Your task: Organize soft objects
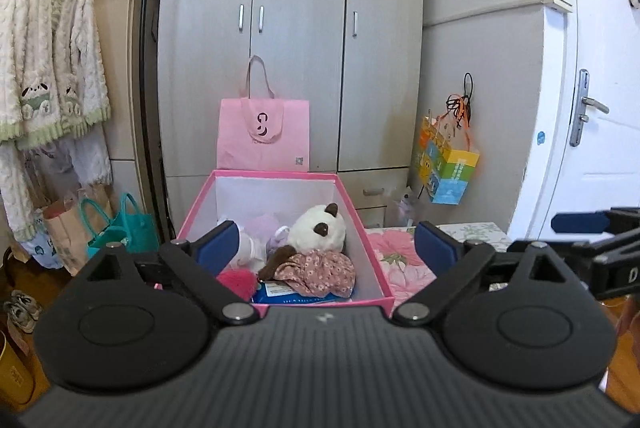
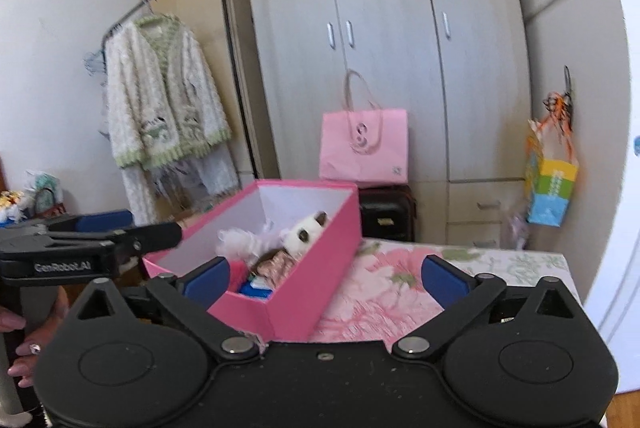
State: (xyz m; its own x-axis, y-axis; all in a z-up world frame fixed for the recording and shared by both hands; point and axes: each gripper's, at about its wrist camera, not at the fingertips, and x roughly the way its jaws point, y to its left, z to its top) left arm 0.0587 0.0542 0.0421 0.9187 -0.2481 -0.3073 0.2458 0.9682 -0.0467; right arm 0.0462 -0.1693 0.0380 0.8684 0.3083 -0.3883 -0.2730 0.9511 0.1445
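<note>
I see both my left gripper point(image 1: 328, 244) and right gripper point(image 2: 326, 274) wide apart, empty; the pink box point(image 1: 372, 260) runs lengthwise away toward the wardrobe point(image 1: 296, 28).

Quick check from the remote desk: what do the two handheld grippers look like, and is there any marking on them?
Both are matte black. The left gripper and right gripper each have two linkage arms with silver pivot bolts, blue pads on the fingertips and a ribbed body. White lettering reading GenRobot.AI runs along the left one's side in the right wrist view.
</note>
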